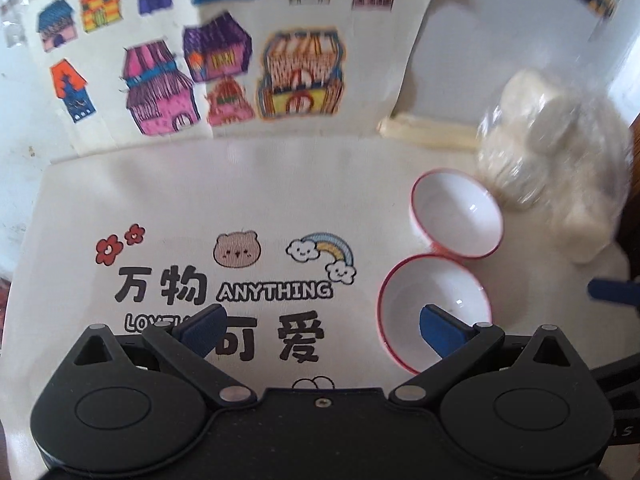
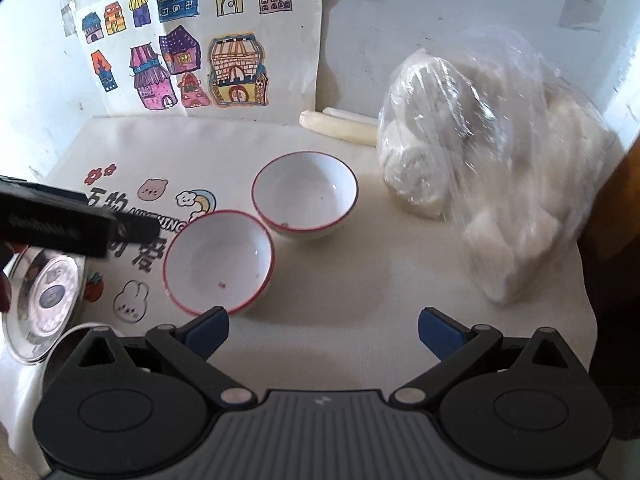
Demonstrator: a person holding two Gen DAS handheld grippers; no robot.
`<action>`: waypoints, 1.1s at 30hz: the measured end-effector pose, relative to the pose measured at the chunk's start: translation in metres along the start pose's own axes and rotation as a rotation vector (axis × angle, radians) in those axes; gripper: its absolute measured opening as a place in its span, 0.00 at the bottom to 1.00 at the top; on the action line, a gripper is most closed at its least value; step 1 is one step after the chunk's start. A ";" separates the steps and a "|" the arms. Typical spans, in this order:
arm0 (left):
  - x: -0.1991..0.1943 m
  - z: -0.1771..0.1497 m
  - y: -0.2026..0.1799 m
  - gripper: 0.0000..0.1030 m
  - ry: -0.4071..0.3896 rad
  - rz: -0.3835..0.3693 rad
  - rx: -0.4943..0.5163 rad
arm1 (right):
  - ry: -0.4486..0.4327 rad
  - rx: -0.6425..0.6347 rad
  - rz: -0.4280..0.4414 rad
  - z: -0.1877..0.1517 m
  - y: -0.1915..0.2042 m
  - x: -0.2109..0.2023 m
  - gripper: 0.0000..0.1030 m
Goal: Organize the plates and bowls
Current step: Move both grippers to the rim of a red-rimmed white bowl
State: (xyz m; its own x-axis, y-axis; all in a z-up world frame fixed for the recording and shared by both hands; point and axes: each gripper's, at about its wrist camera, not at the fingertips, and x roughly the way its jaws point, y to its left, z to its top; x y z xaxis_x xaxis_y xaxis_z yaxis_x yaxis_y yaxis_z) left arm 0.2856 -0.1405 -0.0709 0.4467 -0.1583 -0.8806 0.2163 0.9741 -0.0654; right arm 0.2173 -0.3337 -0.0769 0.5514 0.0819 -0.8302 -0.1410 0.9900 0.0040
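Note:
Two white bowls with red rims stand side by side on a printed cloth. The near bowl (image 2: 219, 262) and the far bowl (image 2: 305, 194) touch at their rims; both also show in the left wrist view, the near bowl (image 1: 434, 292) and the far bowl (image 1: 456, 214). A shiny metal plate (image 2: 42, 304) lies at the left edge. My left gripper (image 1: 320, 326) is open and empty, its right finger over the near bowl. My right gripper (image 2: 322, 330) is open and empty, just in front of the near bowl. The left gripper's body (image 2: 72, 220) reaches in from the left.
A clear plastic bag of white buns (image 2: 492, 152) sits at the right, close to the far bowl. A pale roll (image 2: 340, 124) lies at the back. Paper with coloured house drawings (image 2: 192, 48) leans on the wall. The cloth (image 2: 340, 280) has a bare patch in front of the bag.

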 end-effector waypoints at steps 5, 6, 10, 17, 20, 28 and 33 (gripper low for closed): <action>0.015 0.003 -0.005 0.99 0.031 0.007 0.030 | -0.010 -0.012 0.000 0.008 0.000 0.015 1.00; 0.016 0.004 -0.006 0.99 0.035 0.008 0.035 | -0.010 -0.014 0.002 0.010 -0.001 0.017 1.00; 0.020 0.005 -0.009 0.99 0.044 0.019 0.047 | -0.003 -0.023 0.012 0.013 0.000 0.026 1.00; 0.025 0.005 -0.006 0.95 0.081 0.008 0.009 | 0.029 -0.013 0.039 0.013 0.001 0.035 1.00; 0.026 0.004 -0.003 0.89 0.083 -0.005 -0.019 | 0.030 -0.015 0.047 0.012 0.002 0.036 0.97; 0.028 0.003 -0.003 0.58 0.109 -0.072 -0.059 | 0.046 -0.006 0.081 0.013 0.003 0.043 0.78; 0.030 0.001 -0.001 0.38 0.124 -0.112 -0.096 | 0.048 -0.002 0.096 0.014 0.007 0.047 0.59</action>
State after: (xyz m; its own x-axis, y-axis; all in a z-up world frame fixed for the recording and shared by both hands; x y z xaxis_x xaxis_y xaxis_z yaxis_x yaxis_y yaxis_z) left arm 0.2998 -0.1463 -0.0970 0.3131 -0.2509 -0.9160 0.1723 0.9635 -0.2050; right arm 0.2540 -0.3212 -0.1079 0.4954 0.1711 -0.8517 -0.1933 0.9775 0.0840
